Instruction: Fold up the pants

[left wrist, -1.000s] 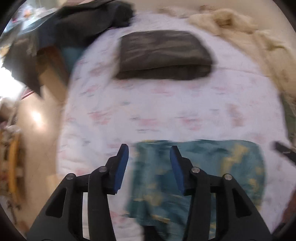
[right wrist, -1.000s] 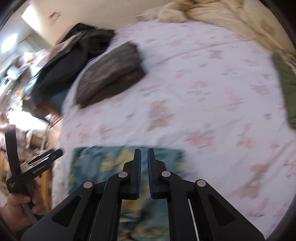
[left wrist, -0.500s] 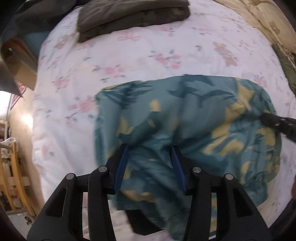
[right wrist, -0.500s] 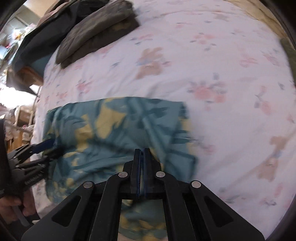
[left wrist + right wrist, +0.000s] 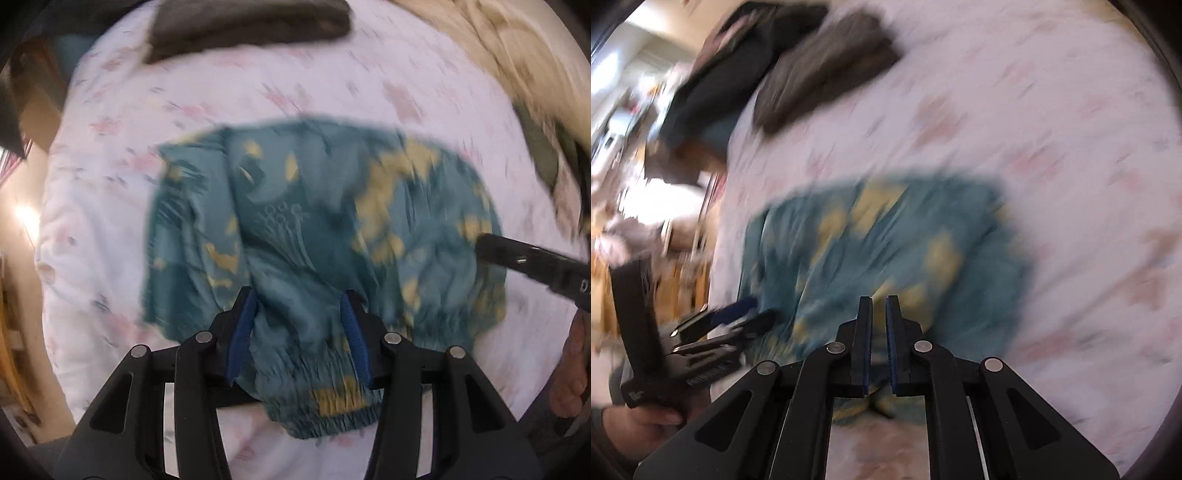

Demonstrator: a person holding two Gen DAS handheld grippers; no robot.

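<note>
With the waistband of the teal pants [image 5: 314, 236] straddled by the spread left gripper [image 5: 297, 314] at 6 o'clock, and the right gripper [image 5: 878, 325] seemingly barely parted and empty through blur, a closing pinch is called for next.

Ahead of you, bare bedsheet [image 5: 332, 85] fills the middle of the frame beyond the pants [image 5: 314, 229]. A folded dark garment [image 5: 251, 26] blocks the top, a beige blanket [image 5: 517, 55] the upper right, a dark clothes heap [image 5: 713, 96] the upper left.

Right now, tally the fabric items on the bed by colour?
Teal and yellow patterned pants: 1
Dark grey folded garment: 1
Black heap of clothes at the bed's edge: 1
Beige rumpled blanket: 1
Total: 4
</note>
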